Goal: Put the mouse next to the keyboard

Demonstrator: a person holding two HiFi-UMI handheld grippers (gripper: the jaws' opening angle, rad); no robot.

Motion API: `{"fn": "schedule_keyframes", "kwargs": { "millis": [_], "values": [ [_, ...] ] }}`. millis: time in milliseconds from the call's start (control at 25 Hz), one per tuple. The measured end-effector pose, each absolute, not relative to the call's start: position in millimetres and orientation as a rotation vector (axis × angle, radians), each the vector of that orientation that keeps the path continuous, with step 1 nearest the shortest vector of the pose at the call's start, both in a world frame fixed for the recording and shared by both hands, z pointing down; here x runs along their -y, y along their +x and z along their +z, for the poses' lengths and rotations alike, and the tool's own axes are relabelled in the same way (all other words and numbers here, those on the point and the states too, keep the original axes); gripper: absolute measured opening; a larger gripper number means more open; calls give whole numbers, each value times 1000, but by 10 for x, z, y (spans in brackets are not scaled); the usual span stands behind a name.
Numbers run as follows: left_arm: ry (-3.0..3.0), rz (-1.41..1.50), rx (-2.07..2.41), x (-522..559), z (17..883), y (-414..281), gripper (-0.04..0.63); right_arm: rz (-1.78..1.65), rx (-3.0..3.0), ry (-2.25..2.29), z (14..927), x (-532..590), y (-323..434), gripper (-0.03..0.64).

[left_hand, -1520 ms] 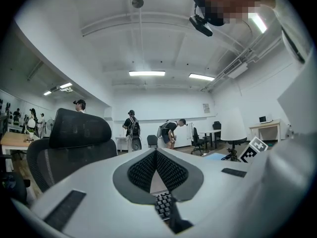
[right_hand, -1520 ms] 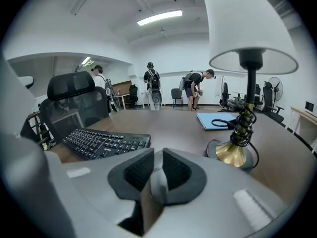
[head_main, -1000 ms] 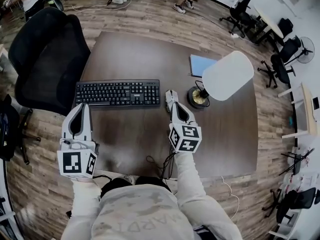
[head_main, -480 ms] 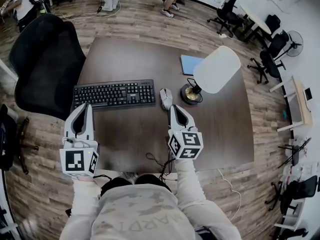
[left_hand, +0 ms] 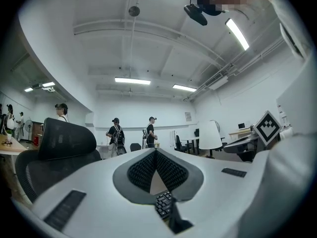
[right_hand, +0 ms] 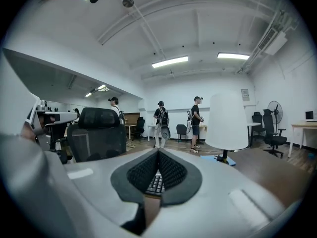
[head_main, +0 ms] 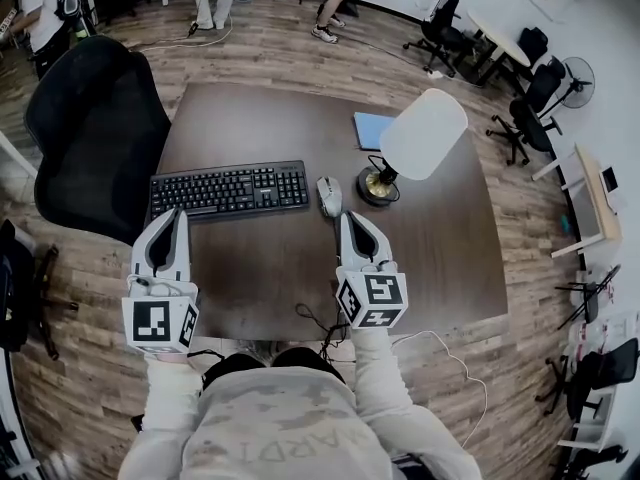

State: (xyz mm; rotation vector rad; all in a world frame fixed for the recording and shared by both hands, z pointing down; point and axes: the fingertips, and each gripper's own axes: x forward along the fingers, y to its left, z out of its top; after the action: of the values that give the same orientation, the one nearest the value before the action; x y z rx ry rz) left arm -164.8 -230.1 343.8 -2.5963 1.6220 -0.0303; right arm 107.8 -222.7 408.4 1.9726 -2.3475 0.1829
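I am holding the right gripper (head_main: pixel 346 218) low over the table (head_main: pixel 450 258) with its two jaws fully together. Its own view is showing the ribbed pads (right_hand: pixel 167 170) meeting at the tips, and nothing is sitting between them. The tips are pointing at the mouse (head_main: pixel 329 196) from my side, near it but not touching it.

I am holding the left gripper (head_main: pixel 177 212) with its jaws likewise closed tip to tip and empty. Its tips are hovering over the near edge of the keyboard (head_main: pixel 230 189), toward that keyboard's left end.

The mouse is lying flat on the table just beside the right end of the keyboard, with a narrow gap showing between the two. On the mouse's other side, the round base of the lamp (head_main: pixel 423 134) is standing close by, and its white shade is leaning out to the right. A blue pad (head_main: pixel 368 128) is lying beyond the lamp. A black chair (head_main: pixel 95 133) is standing at the table's left side. A black cable (head_main: pixel 312 321) is curling on the near edge of the table between my two grippers.
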Motion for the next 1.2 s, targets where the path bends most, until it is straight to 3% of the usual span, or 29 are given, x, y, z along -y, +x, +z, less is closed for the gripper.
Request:
{"fn": "schedule_keyframes", "kwargs": {
  "millis": [1200],
  "values": [
    [-2609, 59, -1539, 1922, 3201, -1748, 5, -76, 2420, 2043, 3425, 1608, 821, 11]
  ]
}}
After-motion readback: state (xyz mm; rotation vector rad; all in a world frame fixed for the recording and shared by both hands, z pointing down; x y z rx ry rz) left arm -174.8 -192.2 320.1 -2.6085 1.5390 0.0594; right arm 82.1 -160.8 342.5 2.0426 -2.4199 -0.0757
